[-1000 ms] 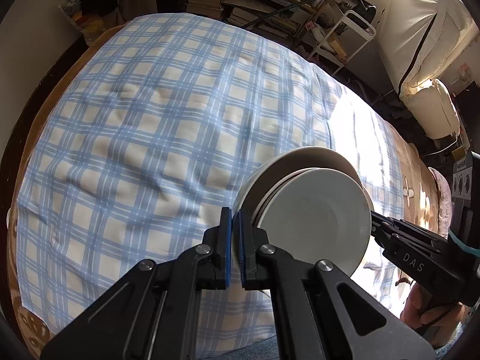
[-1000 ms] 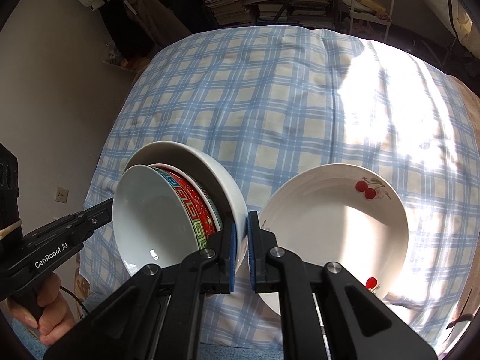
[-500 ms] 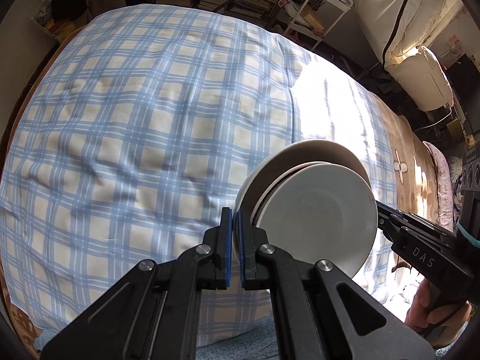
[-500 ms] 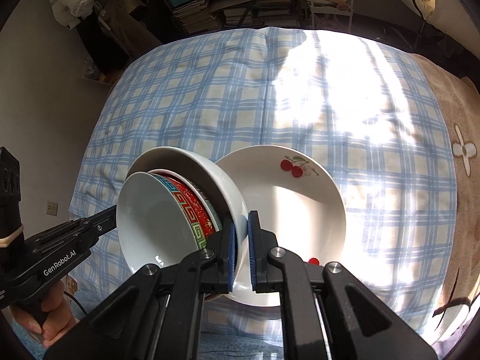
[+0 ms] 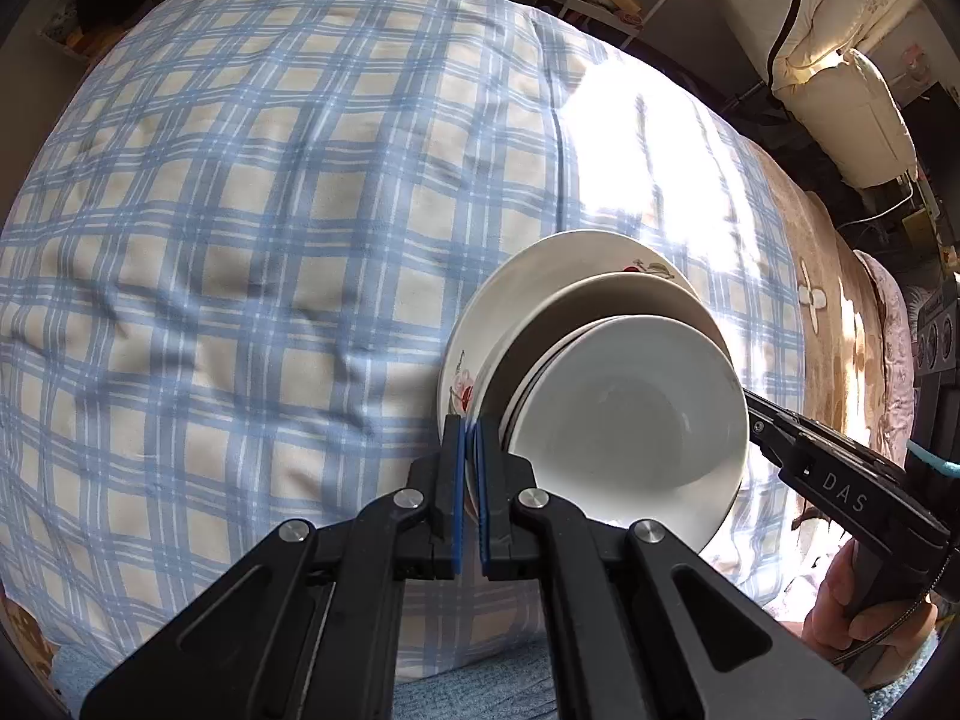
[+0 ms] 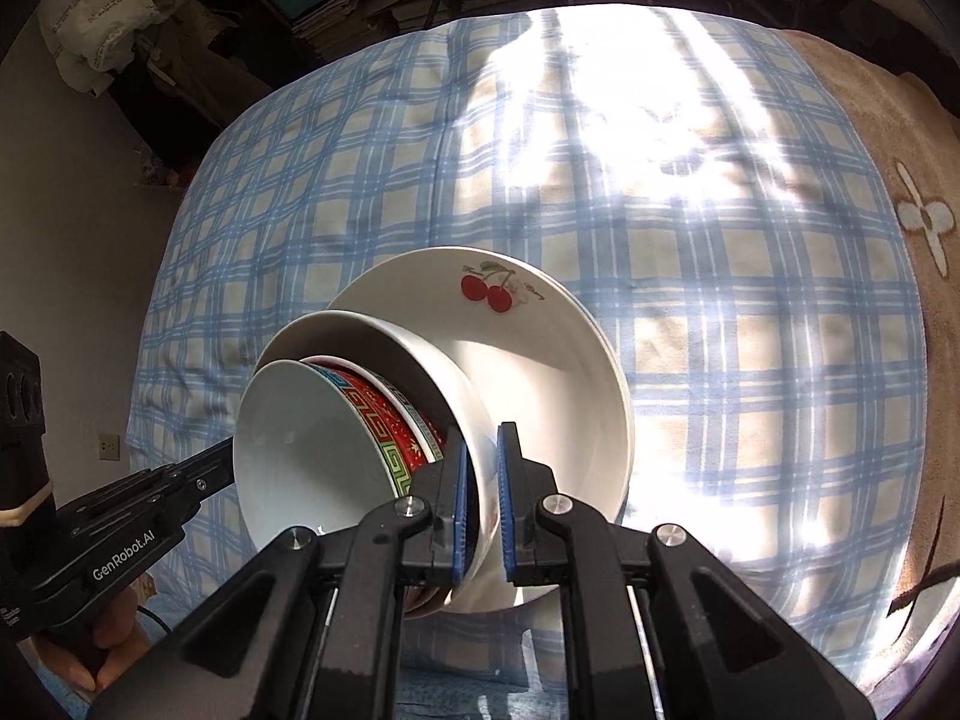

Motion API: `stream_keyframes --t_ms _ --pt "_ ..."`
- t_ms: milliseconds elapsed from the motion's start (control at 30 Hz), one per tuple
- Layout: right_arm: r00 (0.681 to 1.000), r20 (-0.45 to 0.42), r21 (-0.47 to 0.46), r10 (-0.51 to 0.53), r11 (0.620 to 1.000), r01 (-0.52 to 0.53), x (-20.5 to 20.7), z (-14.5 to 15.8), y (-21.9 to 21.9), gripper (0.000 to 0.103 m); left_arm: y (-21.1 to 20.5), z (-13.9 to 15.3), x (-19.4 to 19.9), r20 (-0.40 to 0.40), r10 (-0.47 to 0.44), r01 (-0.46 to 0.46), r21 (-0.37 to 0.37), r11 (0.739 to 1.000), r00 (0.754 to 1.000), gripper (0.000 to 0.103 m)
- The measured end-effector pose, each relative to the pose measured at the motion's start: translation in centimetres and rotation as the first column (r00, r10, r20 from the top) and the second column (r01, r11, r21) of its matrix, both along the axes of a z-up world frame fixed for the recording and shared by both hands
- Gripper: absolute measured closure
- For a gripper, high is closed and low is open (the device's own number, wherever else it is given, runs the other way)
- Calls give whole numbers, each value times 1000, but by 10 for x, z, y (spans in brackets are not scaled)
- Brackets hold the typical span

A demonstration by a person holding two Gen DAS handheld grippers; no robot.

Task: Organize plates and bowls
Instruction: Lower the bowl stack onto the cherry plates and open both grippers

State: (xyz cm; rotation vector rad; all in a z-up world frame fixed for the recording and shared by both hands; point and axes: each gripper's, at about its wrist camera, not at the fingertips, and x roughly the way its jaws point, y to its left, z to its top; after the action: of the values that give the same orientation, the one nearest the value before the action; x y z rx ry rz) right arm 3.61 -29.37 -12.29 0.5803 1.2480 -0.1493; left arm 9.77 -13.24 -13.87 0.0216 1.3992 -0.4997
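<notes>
A stack of three nested bowls hangs tilted between both grippers: a large white bowl (image 6: 384,342), a red patterned bowl (image 6: 384,420) inside it, and a small white bowl (image 6: 300,438) innermost. My right gripper (image 6: 483,438) is shut on the large bowl's near rim. My left gripper (image 5: 471,426) is shut on the opposite rim of that large bowl (image 5: 624,294). Under the stack a white cherry plate (image 6: 540,348) lies on the checked cloth (image 6: 720,300). Whether the stack touches the plate I cannot tell.
The blue checked cloth (image 5: 240,240) covers a soft, rumpled surface, with a beige blanket (image 6: 900,150) along its right side. Shelves and stacked books (image 6: 372,6) stand beyond the far edge. A person's hand (image 5: 864,612) holds the right gripper's handle.
Both grippers carried the bowl stack sideways and a little down. The cherry plate, beside the stack before, now lies directly under it.
</notes>
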Motion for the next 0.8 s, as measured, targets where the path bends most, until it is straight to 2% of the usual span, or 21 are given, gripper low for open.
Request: stream_keyframes --t_ms 367,467,633,800 --pt "1000 -8 -5 -6 1000 6 2 -5 -5 92 -7 -1 1 24 -18 18 1 1000 1000 101" --pt "1000 -6 -7 1 1000 -1 1 -3 -3 92 -8 1 -2 58 -26 25 17 1000 998 99" --pt "998 62 -9 9 1000 -9 -4 15 -1 92 -8 10 -6 119 -36 31 41 999 992 97" --pt "996 86 -34 23 999 -20 -7 24 3 91 -6 29 -11 227 -42 23 86 996 973 93"
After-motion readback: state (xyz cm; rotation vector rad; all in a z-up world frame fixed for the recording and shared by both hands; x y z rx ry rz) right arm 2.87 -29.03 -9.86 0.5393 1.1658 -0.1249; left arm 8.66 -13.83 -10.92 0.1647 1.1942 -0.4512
